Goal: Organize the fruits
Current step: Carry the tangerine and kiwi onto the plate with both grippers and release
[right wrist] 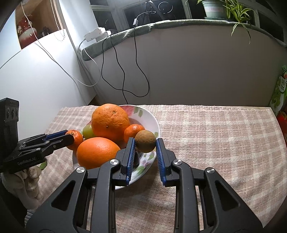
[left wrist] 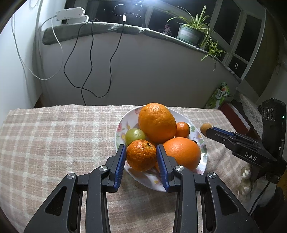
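Plaid tablecloth (left wrist: 53, 134) fills lower frame. Potted spider plant (left wrist: 192, 30) upper right on grey-padded sill (left wrist: 107, 28). White power strip (left wrist: 71, 15) upper left w/ black cables (left wrist: 89, 62) hanging mid-left. Green box (left wrist: 218, 96) mid-right.

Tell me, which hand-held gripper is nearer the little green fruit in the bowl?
Left. The left hand-held gripper holds a mandarin right beside the green fruit; the right hand-held gripper holds a brown fruit across the bowl.
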`<state>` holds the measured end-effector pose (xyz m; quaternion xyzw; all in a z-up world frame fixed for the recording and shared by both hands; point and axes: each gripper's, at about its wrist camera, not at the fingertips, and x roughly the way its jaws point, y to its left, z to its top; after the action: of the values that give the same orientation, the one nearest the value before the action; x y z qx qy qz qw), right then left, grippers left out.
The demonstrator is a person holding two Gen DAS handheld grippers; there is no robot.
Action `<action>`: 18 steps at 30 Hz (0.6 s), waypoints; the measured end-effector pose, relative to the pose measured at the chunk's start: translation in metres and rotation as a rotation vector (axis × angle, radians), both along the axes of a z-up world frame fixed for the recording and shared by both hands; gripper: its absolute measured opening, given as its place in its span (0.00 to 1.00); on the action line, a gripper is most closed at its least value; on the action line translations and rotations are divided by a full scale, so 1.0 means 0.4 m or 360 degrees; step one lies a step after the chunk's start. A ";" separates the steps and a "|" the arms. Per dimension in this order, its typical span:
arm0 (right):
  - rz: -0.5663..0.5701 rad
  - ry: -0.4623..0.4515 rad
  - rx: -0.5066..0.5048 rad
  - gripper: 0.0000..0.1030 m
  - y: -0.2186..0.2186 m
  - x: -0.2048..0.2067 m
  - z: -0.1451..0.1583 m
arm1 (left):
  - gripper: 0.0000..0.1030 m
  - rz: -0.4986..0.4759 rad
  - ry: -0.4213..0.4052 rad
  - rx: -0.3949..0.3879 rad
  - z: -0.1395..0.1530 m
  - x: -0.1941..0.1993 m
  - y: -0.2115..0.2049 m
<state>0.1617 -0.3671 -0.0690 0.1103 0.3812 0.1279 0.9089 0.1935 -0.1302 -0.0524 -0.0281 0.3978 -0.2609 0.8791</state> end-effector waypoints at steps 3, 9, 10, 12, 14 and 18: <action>0.0019 0.0005 -0.0010 0.24 0.009 0.003 -0.003 | 0.33 -0.0001 0.0000 0.0000 -0.001 0.000 0.000; 0.0027 0.0004 -0.0022 0.24 0.016 0.006 -0.003 | 0.33 0.0011 -0.0010 0.0003 0.002 0.001 0.003; 0.0024 0.0001 -0.0023 0.24 0.017 0.005 -0.001 | 0.33 0.0011 -0.0009 0.0004 0.002 0.002 0.002; 0.0030 0.0002 -0.0020 0.24 0.018 0.005 0.001 | 0.33 0.0010 -0.0013 0.0009 0.003 0.000 0.000; 0.0033 0.0000 -0.0023 0.25 0.019 0.005 0.003 | 0.34 0.0007 -0.0024 0.0005 0.007 -0.002 0.000; 0.0033 -0.0011 -0.0028 0.45 0.017 0.004 0.009 | 0.37 0.0004 -0.0046 0.0006 0.018 -0.007 -0.004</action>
<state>0.1633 -0.3601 -0.0653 0.0980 0.3802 0.1345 0.9098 0.1908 -0.1316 -0.0452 -0.0232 0.3856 -0.2593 0.8852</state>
